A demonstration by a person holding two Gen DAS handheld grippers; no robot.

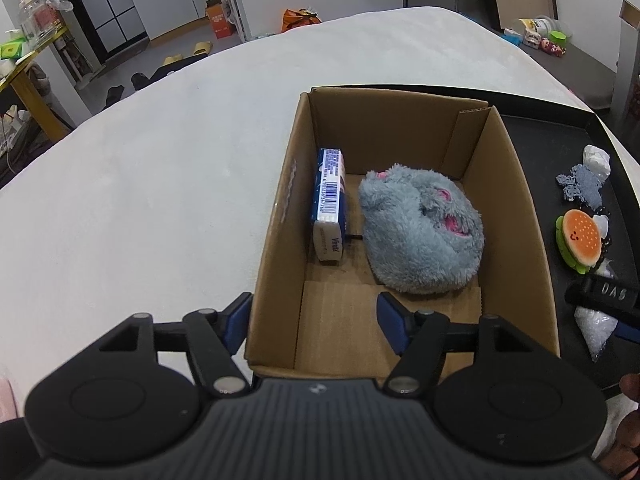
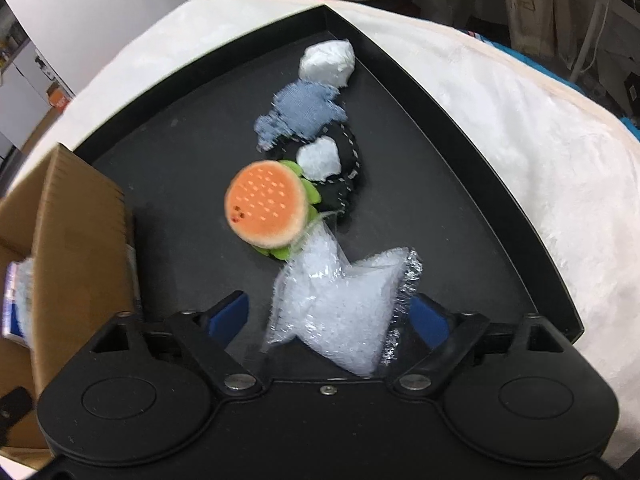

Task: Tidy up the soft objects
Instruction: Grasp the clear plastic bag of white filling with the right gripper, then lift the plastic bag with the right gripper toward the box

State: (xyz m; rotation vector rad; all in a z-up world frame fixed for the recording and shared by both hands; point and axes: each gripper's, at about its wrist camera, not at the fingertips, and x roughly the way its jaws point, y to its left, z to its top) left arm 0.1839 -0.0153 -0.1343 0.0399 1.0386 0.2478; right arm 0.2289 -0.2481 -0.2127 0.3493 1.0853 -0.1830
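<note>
A cardboard box (image 1: 516,216) holds a grey plush toy (image 1: 420,232) and a blue tissue pack (image 1: 330,204) standing on edge. My left gripper (image 1: 316,320) is open and empty, straddling the box's near left wall. On the black tray (image 2: 480,184) lie a burger plush (image 2: 266,208), a clear plastic bag of white filling (image 2: 340,312), a blue cloth scrap (image 2: 300,112), a dark pouch (image 2: 344,184) and a white wad (image 2: 328,62). My right gripper (image 2: 332,316) is open around the plastic bag, its jaws apart on either side. The burger plush (image 1: 580,238) also shows in the left wrist view.
The box (image 2: 76,240) stands at the tray's left edge. Both rest on a white fleece-covered surface (image 1: 140,200). The right gripper's body (image 1: 604,300) shows at the right in the left wrist view. Room furniture and clutter stand beyond the surface.
</note>
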